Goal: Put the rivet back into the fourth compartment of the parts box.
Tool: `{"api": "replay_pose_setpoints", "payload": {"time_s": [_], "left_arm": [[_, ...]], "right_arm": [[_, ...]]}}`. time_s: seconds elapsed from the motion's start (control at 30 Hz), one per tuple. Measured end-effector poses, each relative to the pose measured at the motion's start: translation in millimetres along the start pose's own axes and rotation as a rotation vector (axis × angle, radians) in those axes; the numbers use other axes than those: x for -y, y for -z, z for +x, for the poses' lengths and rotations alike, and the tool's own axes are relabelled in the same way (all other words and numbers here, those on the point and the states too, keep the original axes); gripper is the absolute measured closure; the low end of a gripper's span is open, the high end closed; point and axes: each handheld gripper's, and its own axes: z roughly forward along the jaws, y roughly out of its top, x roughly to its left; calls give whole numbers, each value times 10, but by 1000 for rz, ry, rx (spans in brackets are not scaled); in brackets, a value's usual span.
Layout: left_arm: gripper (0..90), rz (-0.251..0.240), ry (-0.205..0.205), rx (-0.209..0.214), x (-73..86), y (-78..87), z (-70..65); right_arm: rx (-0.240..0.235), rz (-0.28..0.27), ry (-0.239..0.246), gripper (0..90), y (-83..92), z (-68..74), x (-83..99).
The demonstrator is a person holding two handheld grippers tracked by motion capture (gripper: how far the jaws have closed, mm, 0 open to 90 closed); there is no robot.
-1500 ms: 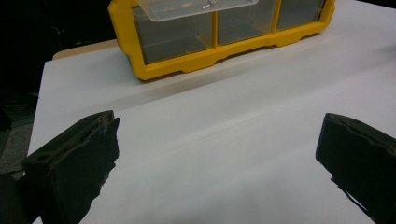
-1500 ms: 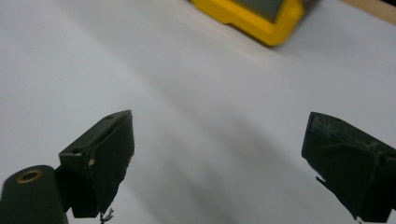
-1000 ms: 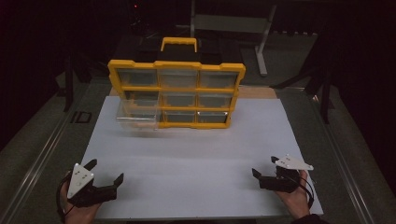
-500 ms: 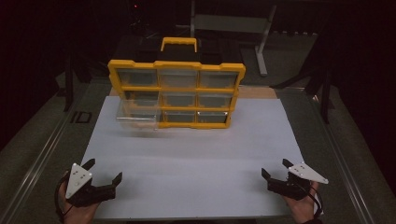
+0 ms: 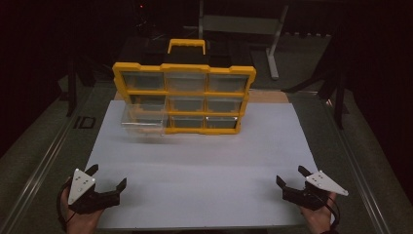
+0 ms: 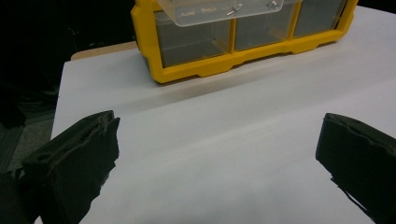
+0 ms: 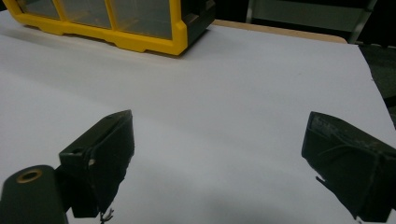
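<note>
**Both tongs spread and empty at the near edge**

A yellow drawer organizer point(image 5: 184, 100) stands upright at the far side of the white worktop point(image 5: 204, 165), one clear drawer point(image 5: 143, 121) pulled out at its lower left. The left tongs point(image 5: 108, 176) and right tongs point(image 5: 291, 175) rest near the front corners, jaws wide apart, holding nothing.

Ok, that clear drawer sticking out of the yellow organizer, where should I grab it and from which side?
Take the clear drawer by its protruding front wall, coming from the near side of the table with the left gripper, which is open and nearer that column. The drawer juts out of the yellow organizer toward you at the left column, so its front lip is free; one jaw above, one below probably holds best.
</note>
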Motion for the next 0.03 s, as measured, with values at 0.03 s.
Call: {"api": "replay_pose_setpoints", "payload": {"time_s": [0.03], "left_arm": [[0, 0, 0, 0, 0, -3, -1]], "right_arm": [[3, 2, 2, 96, -8, -2, 0]]}}
